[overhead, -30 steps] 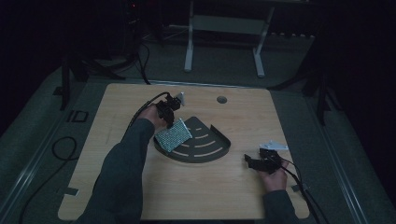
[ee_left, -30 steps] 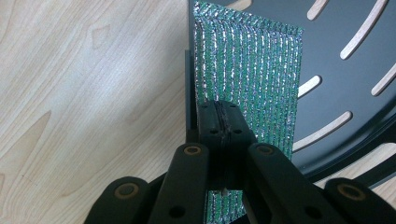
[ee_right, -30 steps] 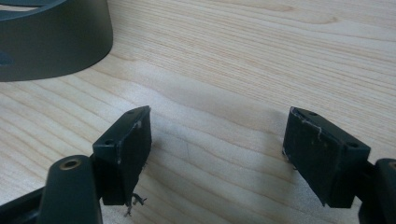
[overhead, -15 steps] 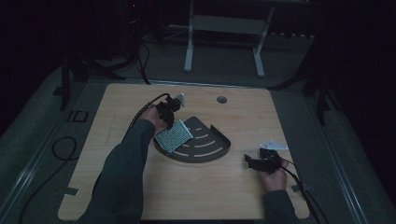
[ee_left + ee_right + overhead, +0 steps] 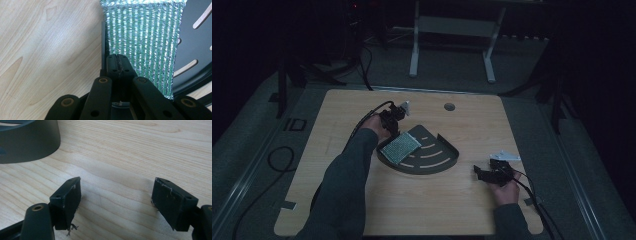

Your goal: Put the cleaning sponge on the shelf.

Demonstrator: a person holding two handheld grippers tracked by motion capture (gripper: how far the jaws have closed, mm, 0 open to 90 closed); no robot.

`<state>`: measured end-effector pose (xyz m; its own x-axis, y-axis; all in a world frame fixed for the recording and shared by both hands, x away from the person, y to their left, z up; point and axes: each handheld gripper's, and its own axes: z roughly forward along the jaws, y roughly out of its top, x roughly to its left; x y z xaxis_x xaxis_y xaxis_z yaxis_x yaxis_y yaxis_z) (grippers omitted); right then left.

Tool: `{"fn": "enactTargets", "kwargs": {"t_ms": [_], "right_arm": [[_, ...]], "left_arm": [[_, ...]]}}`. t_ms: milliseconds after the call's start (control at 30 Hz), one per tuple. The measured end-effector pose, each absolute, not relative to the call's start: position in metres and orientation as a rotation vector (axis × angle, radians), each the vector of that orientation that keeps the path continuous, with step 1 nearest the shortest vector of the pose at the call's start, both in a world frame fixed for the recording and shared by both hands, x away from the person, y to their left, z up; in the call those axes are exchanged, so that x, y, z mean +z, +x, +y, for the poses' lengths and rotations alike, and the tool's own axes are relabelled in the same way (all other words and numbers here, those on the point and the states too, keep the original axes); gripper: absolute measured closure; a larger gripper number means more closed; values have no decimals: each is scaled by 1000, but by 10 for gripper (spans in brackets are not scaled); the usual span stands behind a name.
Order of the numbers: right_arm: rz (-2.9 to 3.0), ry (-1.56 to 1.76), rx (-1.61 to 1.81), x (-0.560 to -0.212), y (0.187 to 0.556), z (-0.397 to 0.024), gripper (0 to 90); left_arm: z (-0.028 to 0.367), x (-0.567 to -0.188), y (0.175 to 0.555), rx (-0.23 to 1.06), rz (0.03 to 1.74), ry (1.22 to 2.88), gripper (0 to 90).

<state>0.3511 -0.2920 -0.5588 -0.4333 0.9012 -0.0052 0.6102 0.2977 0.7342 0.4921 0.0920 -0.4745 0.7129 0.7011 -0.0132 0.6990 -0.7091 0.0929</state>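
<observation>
A green and silver mesh pad (image 5: 400, 148) lies tilted over the left wall of a dark, fan-shaped slotted tray (image 5: 439, 164) at the table's middle. My left gripper (image 5: 390, 134) is at the pad's far-left end. In the left gripper view its jaws are pressed together (image 5: 117, 63) at the near edge of the mesh pad (image 5: 142, 37), which stretches ahead over the tray (image 5: 197, 45). My right gripper (image 5: 479, 173) rests low over the bare wood to the right of the tray. Its jaws stand wide apart (image 5: 116, 192) with nothing between them, and the tray wall (image 5: 30, 145) is at the upper left.
A round hole (image 5: 449, 106) sits in the wooden table (image 5: 337, 200) near its far edge. Cables trail from both grippers, one off the right front corner. A white metal stand (image 5: 452, 25) is on the floor beyond the table.
</observation>
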Motion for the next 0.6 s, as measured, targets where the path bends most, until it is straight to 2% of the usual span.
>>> {"fn": "enactTargets", "kwargs": {"t_ms": [233,600], "right_arm": [[2152,1350,937,-559,351,-292,231],[2152,1350,937,-559,351,-292,231]], "left_arm": [[93,-475,492,27,1154,2815,893],[104,-464,489,-5,1150,2732,766]]}}
